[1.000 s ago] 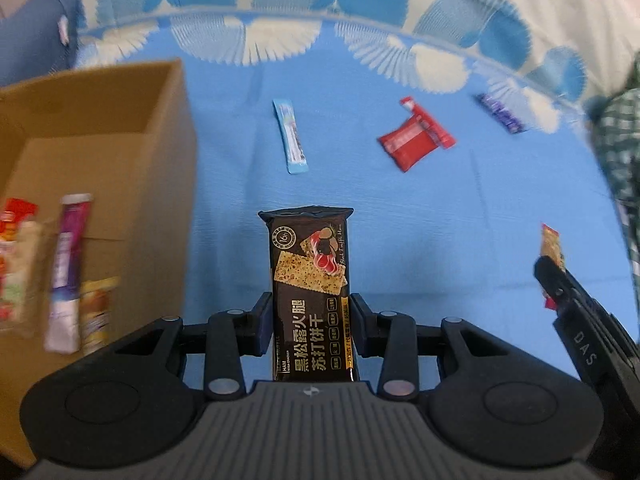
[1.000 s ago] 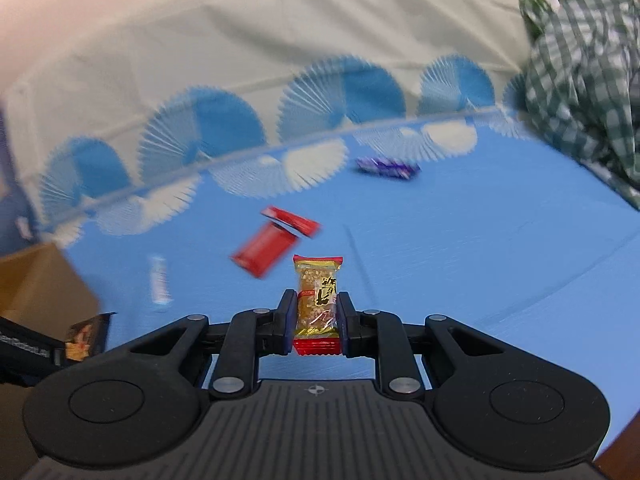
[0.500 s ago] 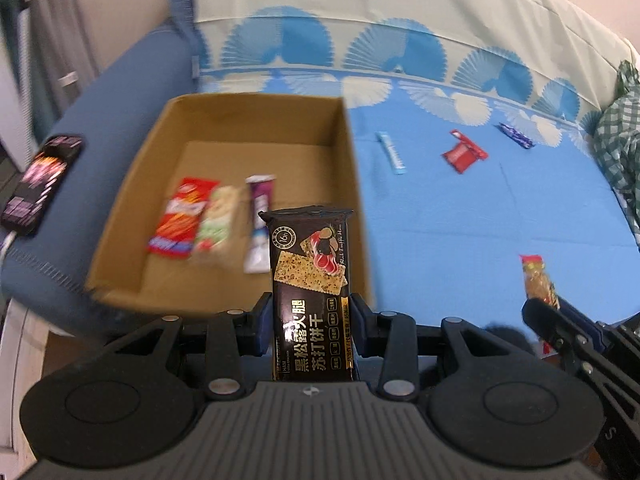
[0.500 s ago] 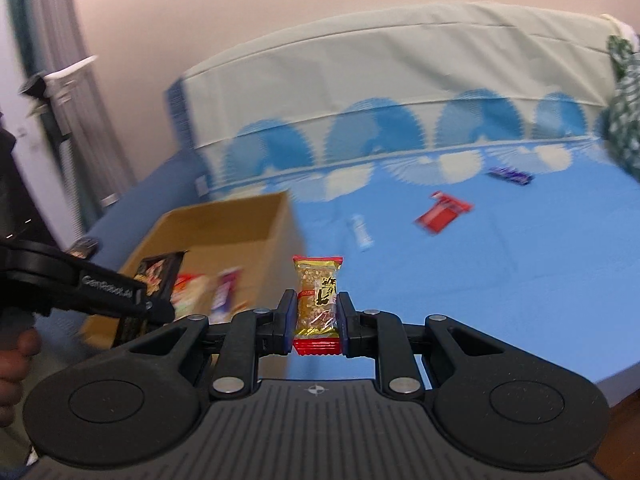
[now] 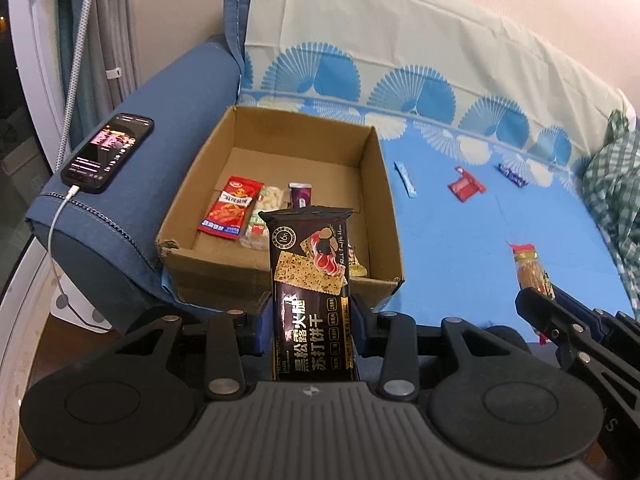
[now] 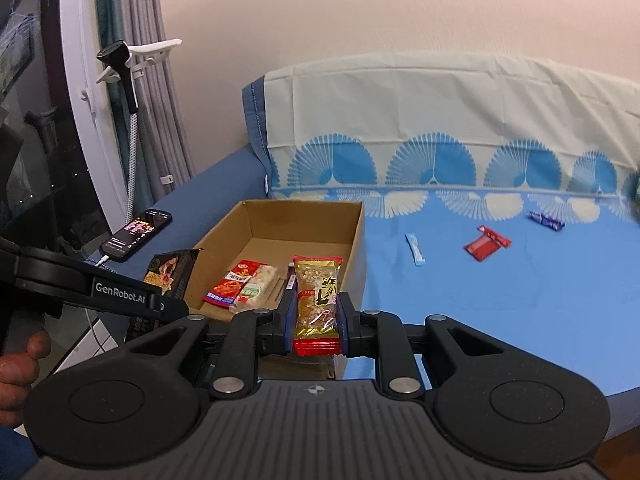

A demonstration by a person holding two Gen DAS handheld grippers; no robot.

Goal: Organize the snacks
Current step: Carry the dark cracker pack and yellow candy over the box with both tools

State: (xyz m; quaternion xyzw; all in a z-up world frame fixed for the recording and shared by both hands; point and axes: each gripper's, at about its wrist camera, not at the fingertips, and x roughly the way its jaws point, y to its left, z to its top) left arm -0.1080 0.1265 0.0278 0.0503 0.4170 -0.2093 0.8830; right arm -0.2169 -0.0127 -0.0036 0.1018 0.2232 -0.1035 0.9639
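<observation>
The left gripper is clamping a black cracker packet upright, hovering at the near edge of the cardboard box. Beside it, the right gripper is pinching a yellow peanut bar, pointing toward the box.

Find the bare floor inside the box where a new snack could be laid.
Free: the box floor behind the red packet up to the back wall, and beside the right wall. Crowded: the front half, where packets lie side by side.
</observation>
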